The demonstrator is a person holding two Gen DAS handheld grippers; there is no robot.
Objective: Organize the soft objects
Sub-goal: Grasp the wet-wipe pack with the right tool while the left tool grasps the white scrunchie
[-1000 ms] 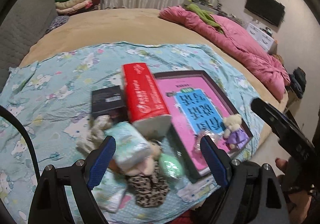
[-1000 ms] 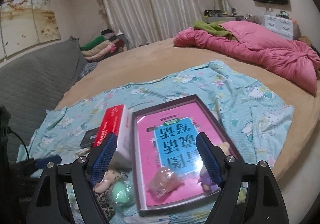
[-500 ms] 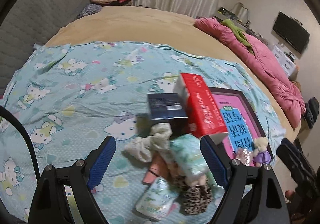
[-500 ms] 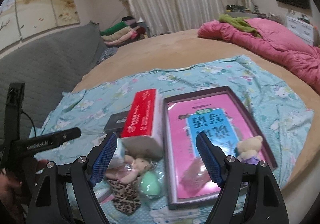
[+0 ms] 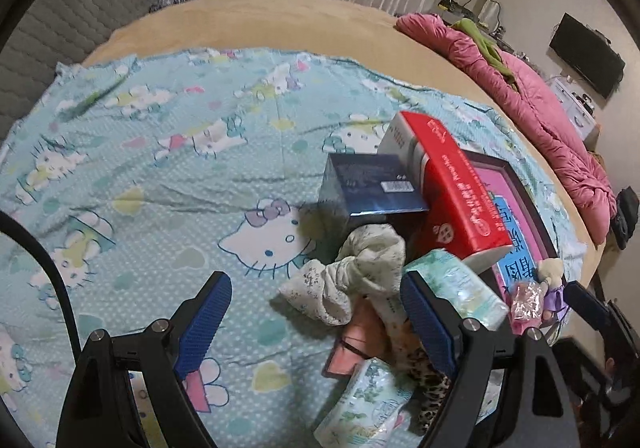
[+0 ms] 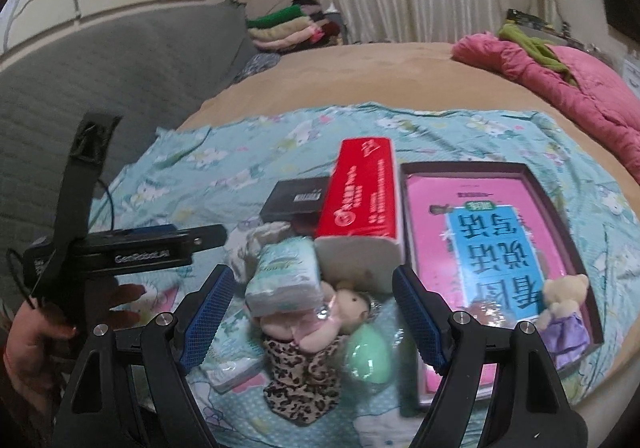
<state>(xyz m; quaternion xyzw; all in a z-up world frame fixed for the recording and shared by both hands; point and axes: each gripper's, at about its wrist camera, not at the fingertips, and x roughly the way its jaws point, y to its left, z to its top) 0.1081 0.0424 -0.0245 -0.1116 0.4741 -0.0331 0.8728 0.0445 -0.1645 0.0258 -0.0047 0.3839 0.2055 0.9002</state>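
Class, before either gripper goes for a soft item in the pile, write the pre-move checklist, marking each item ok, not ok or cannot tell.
1. Left gripper open with nothing between its fingers: ok.
2. Right gripper open with nothing between its fingers: ok.
3. Crumpled pale cloth exposed on top of the pile, free to grasp: ok.
4. Tissue pack resting on the doll, so lifting one may shift the other: not ok.
5. Pink tray has bare room for more items: ok.
6. Small bear stable at the tray's near corner: cannot tell.
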